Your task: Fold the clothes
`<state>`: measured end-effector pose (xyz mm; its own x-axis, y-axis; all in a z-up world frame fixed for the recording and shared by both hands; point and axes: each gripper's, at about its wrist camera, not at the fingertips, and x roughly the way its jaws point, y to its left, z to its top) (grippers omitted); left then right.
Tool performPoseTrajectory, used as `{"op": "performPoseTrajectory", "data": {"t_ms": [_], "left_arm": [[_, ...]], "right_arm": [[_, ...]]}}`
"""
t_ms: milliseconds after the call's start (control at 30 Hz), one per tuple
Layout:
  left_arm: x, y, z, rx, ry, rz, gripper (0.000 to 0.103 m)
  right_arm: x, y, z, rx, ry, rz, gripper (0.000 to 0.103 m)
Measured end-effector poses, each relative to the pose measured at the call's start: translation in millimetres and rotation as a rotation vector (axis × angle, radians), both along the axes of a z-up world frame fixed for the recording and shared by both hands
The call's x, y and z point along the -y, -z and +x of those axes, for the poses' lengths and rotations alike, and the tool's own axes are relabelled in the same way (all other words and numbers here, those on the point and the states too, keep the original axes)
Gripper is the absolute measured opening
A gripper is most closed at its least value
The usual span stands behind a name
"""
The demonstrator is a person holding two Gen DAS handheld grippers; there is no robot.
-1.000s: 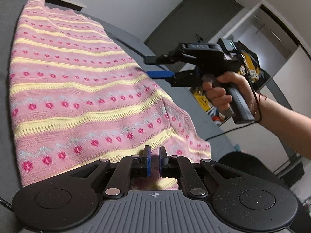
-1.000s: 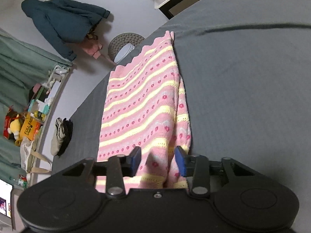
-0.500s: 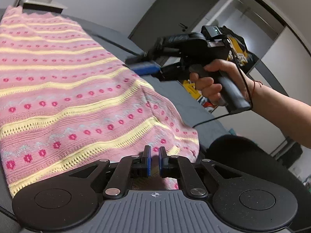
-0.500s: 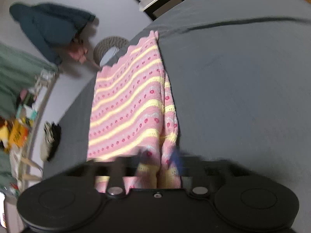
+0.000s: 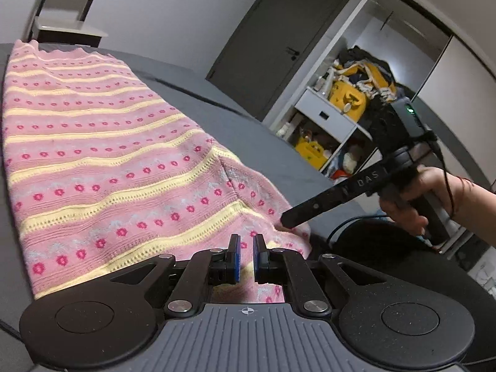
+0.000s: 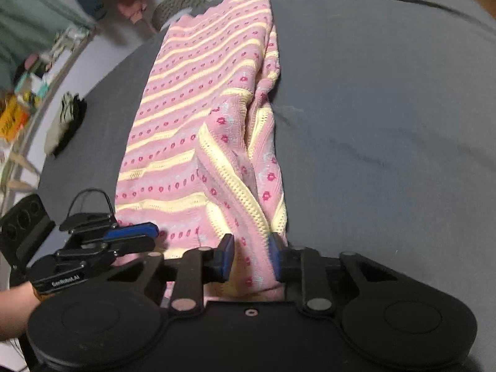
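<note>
On the bed [image 6: 387, 99], both my grippers pinch the sweater's [image 5: 93, 161] near hem; folding over remains.

The right tongs [image 6: 249, 259] dropped onto the garment's [image 6: 198, 117] bunched near corner.

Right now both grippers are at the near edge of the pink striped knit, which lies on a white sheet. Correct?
Not quite: the sheet is dark grey, not white, as the right wrist view shows. The rest holds: the left gripper and the right gripper are both at the near edge of the pink striped knit, and the right jaws have a bunched fold between them.
</note>
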<state>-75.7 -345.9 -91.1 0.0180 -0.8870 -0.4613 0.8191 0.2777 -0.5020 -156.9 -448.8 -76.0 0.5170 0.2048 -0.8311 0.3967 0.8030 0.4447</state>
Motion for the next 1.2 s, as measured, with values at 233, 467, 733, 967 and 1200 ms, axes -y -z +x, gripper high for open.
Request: {"op": "performPoseTrajectory", "data": {"t_ms": [233, 467, 733, 967, 1200], "left_arm": [[1, -9, -1, 0.008, -0.058, 0.026, 0.005], [17, -25, -10, 0.085, -0.048, 0.082, 0.005], [-43, -57, -25, 0.268, -0.009, 0.182, 0.005], [-67, -71, -42, 0.455, 0.03, 0.354, 0.006], [-65, -70, -65, 0.575, 0.118, 0.452, 0.006]], "right_arm": [[-11, -16, -31, 0.05, 0.048, 0.01, 0.006], [-8, 5, -20, -0.064, 0.108, -0.036, 0.013], [-3, -11, -31, -0.017, 0.103, -0.055, 0.038], [-27, 0, -10, 0.006, 0.002, -0.038, 0.043], [-44, -21, -11, -0.026, -0.046, -0.17, 0.048]]}}
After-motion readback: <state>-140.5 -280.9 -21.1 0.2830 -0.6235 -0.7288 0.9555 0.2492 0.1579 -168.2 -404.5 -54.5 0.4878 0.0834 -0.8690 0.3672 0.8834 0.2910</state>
